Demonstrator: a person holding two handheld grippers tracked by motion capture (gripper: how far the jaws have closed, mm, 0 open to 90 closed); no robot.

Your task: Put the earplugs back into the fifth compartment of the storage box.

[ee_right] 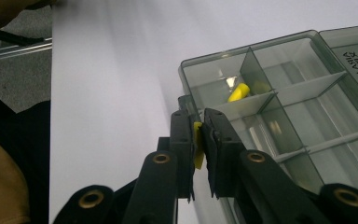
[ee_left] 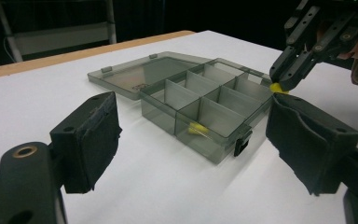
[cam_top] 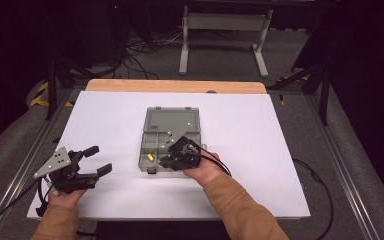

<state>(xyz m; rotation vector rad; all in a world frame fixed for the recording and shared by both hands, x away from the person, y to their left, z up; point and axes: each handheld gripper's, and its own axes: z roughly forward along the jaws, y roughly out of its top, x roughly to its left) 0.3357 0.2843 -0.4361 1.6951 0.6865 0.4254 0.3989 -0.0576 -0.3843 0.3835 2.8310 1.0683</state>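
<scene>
The high view looks forward and down from above the person's side onto the white tabletop. Each gripper view sits low and close, looking along its own fingers. All three share the grey compartment box at center frame.

Box showing as smoky translucent glossy plastic, yellow piece between the right gripper jaws looking soft and matt, jaws appearing matt black plastic, table showing smooth matt white.
</scene>
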